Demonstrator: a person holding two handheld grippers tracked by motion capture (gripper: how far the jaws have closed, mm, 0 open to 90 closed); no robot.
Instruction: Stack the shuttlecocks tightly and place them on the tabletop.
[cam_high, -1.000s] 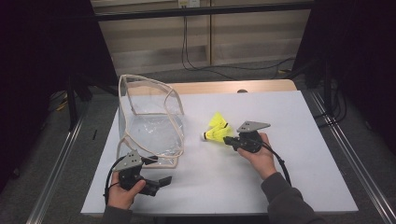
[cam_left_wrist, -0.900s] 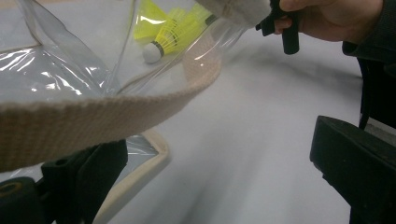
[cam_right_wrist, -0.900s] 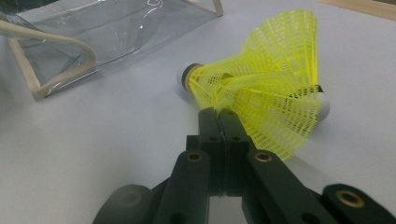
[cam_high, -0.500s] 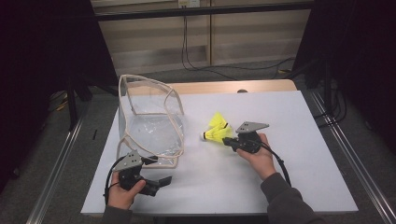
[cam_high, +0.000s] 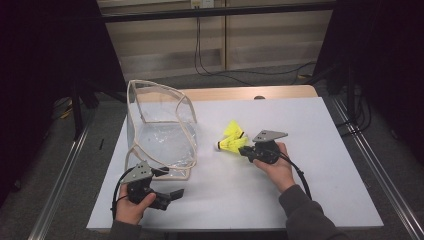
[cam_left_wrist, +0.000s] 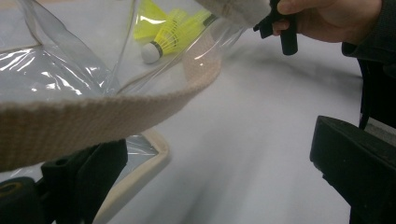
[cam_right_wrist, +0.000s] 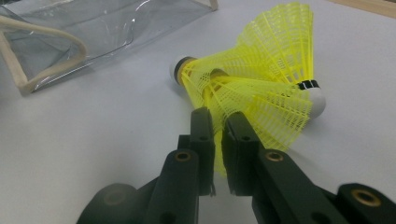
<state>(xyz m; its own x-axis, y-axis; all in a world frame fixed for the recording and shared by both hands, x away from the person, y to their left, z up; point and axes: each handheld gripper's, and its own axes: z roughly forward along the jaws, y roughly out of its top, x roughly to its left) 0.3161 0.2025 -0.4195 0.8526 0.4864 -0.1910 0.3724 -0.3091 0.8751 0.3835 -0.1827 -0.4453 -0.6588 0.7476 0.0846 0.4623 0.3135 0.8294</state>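
White bench, right claw pinching a yellow shuttlecock skirt, jaws just easing apart, left claw gaping beside the clear bag.

Looks like a lab recording rig, not a home: white table on bare grey floor, metal rails down both sides, black curtains around it, cables hanging over a plain panelled wall behind.
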